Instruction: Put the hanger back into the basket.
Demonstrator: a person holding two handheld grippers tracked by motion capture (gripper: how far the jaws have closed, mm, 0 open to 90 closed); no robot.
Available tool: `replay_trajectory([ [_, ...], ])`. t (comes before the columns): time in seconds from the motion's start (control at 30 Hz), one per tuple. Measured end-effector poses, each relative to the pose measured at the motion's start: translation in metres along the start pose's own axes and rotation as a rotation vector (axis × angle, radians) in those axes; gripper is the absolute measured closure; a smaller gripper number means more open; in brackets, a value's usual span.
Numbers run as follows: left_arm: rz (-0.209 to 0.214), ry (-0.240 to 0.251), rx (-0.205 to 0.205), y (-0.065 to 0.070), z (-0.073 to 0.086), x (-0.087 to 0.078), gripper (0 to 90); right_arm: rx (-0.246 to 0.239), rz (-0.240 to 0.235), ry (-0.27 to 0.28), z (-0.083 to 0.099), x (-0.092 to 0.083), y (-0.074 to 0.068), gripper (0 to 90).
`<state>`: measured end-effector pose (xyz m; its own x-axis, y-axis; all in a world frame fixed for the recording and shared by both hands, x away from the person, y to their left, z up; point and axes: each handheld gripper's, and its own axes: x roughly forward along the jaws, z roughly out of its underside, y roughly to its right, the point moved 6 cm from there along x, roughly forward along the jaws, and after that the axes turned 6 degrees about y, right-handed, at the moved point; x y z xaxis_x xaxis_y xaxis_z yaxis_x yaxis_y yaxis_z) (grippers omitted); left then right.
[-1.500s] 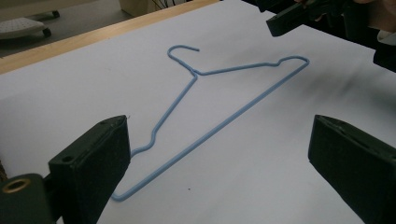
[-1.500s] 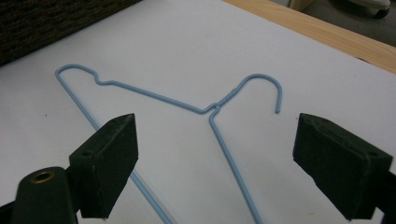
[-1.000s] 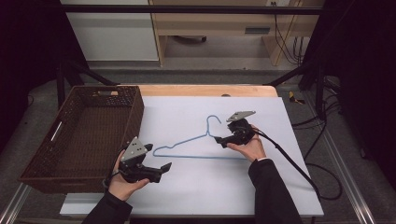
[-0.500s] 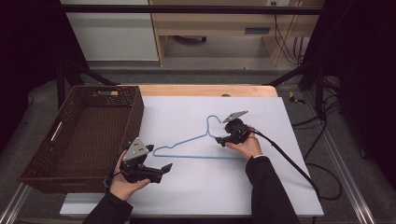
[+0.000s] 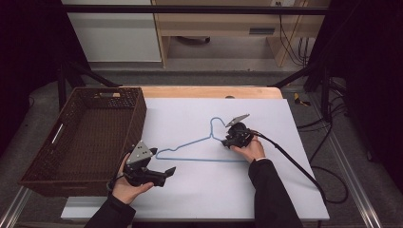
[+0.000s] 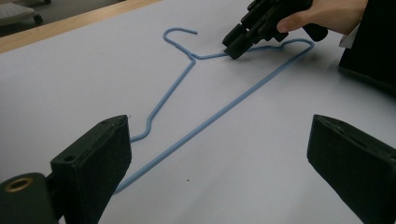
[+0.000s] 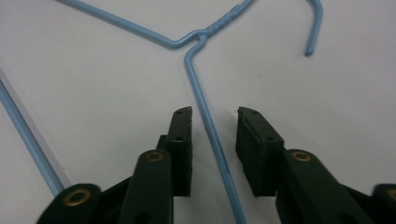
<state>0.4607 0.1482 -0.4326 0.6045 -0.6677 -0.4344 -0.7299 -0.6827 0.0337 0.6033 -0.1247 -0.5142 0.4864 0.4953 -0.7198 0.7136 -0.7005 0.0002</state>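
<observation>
A light blue wire hanger [image 5: 199,142] lies flat on the white tabletop [image 5: 214,194], hook toward the far side. My right gripper [image 5: 225,141] is down on it just beside the neck. In the right gripper view its jaws [image 7: 214,114] straddle one shoulder wire of the hanger [image 7: 205,112]. They have just been closing, and a small gap still shows on each side of the wire. My left gripper [image 5: 168,172] rests open near the front left, holding nothing. In its own view the wide jaws [image 6: 219,122] frame the hanger [image 6: 219,112] and the right gripper [image 6: 232,49] farther off.
A dark brown wicker basket [image 5: 138,118] stands at the table's left, close to my left hand. A wooden strip [image 5: 204,91] runs along the far edge. The right gripper's black cable [image 5: 294,164] trails off the right side.
My right gripper has sunk onto the hanger near its neck, and its jaws have narrowed around the wire. The left gripper has stayed where it was.
</observation>
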Motion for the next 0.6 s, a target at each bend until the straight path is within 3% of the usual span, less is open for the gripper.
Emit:
replay_trajectory([
  [0.37,0.003,-0.012,0.006,0.0014,0.0011,0.0029,6.4,-0.020,-0.033,-0.024,0.0008,-0.0018,-0.0004,84.7],
  [0.6,0.010,-0.029,0.015,0.0028,0.0012,0.0089,6.6,-0.022,-0.074,-0.044,0.0001,-0.0024,0.0020,85.2],
])
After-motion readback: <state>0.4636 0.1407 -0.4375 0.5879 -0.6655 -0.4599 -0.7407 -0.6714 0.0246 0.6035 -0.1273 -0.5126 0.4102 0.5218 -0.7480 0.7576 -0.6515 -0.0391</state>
